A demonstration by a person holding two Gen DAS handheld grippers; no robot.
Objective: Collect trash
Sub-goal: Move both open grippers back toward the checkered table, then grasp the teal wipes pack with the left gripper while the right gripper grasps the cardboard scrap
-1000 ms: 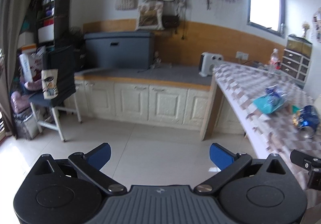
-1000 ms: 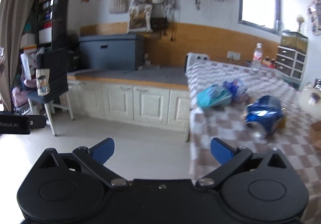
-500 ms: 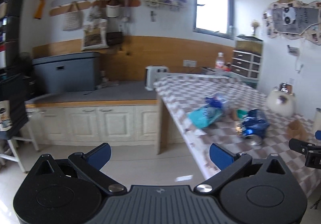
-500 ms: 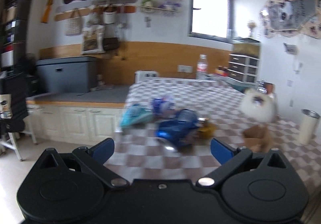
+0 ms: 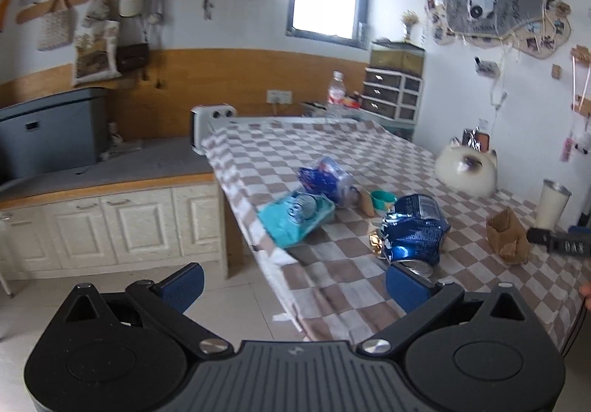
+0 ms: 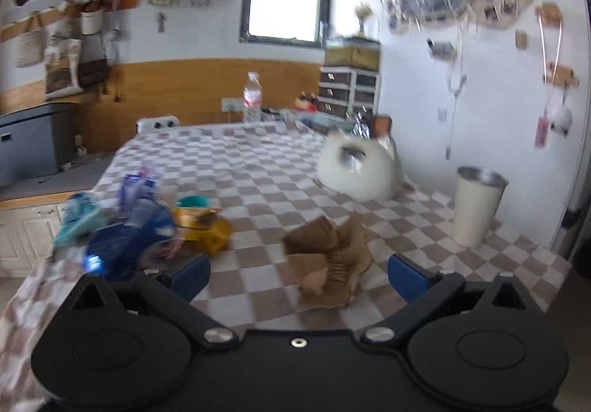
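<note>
Both grippers, left (image 5: 293, 282) and right (image 6: 299, 273): jaws wide, nothing held. Crumpled brown paper bag (image 6: 330, 260) at 12 o'clock; crushed blue can (image 5: 413, 232) is judged liable to be knocked off the bench (image 5: 332, 153).

**Black gripper bodies, blue finger pads**

The left gripper (image 5: 293, 282) has a matte black housing: round discs at 7 and 5 o'clock, silver pivot screws, ribbed grey centre plate with a small logo. The right gripper (image 6: 299, 273) matches, its black centre smooth, with one small screw. Finger pads (image 6: 406, 277) are blue.
</note>
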